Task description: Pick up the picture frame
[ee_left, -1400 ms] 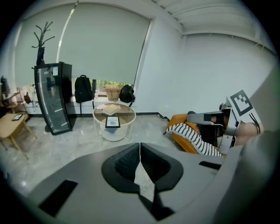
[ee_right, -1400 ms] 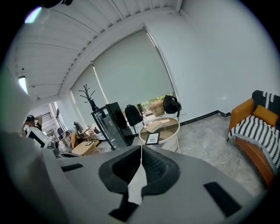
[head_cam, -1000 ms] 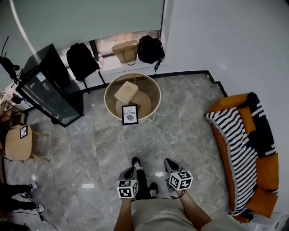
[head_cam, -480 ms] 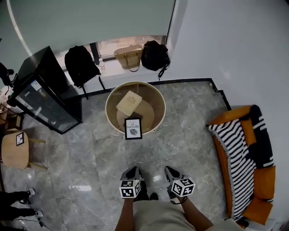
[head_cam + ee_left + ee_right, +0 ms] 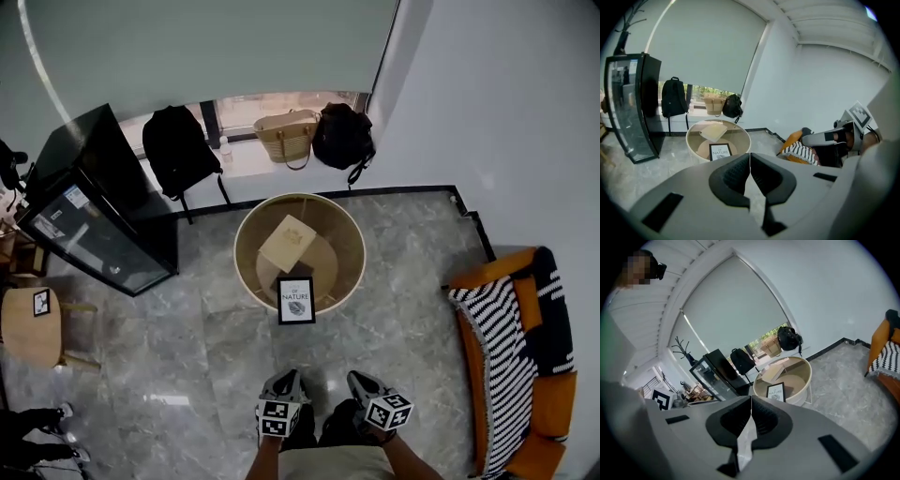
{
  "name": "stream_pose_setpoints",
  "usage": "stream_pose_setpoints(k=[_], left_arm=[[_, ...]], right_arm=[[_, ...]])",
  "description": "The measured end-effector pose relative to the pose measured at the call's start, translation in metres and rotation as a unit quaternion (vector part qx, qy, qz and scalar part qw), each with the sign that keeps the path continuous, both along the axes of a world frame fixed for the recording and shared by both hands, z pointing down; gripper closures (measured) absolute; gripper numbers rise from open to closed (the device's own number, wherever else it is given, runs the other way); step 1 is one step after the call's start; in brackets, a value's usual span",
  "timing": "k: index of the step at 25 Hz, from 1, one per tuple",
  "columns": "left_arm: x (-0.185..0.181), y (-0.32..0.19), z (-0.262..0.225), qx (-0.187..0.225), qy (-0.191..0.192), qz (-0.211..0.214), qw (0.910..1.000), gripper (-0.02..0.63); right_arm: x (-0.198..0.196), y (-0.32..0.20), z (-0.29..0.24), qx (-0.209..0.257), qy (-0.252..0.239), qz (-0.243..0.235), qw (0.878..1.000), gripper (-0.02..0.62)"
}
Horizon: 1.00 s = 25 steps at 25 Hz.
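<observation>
a small wooden stool (image 5: 28,323) stands at the far left, then a black glass-fronted cabinet (image 5: 89,211). a black backpack (image 5: 178,150), a woven bag (image 5: 286,136) and a second black bag (image 5: 342,136) sit along the window ledge. in the middle is a round table (image 5: 246,234) with a beige book (image 5: 288,242) on it. the picture frame (image 5: 296,300) stands upright at the table's near edge, facing the person; whether it rests on the top or leans on the side i cannot tell. well short of it, low in the head view, the left gripper (image 5: 284,377) is clenched on nothing, and the right gripper (image 5: 359,379) beside it is likewise closed and empty. an orange sofa (image 5: 553,375) with a striped blanket (image 5: 497,337) fills the right.
</observation>
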State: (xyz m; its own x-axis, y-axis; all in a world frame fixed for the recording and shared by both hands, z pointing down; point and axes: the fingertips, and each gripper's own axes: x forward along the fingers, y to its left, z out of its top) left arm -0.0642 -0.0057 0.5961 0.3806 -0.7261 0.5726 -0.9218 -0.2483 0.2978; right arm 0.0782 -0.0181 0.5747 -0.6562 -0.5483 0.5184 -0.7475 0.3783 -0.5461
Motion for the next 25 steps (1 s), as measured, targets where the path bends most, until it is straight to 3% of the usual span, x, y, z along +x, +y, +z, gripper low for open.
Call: stream_pose_setpoints(k=[7, 10, 15, 20, 25], left_arm=[[-0.030, -0.011, 0.042, -0.021, 0.055, -0.014, 0.9982, 0.585], [-0.033, -0.020, 0.081, -0.040, 0.053, -0.016, 0.9976, 0.586], [-0.052, -0.038, 0.133, -0.069, 0.068, -0.056, 0.9937, 0.586], [-0.057, -0.064, 0.157, -0.072, 0.054, -0.036, 0.9953, 0.586], [-0.060, -0.087, 0.177, -0.075, 0.053, -0.030, 0.9954, 0.586]], right_arm=[[-0.045, -0.009, 0.035, -0.035, -0.059, -0.035, 0.997, 0.561], [-0.042, -0.028, 0.062, -0.038, -0.039, -0.037, 0.998, 0.561], [-0.045, -0.059, 0.104, -0.051, -0.041, -0.024, 0.998, 0.561], [-0.050, -0.085, 0.152, -0.064, -0.031, -0.029, 0.997, 0.561], [-0.064, -0.105, 0.184, -0.068, -0.073, -0.064, 0.993, 0.561]])
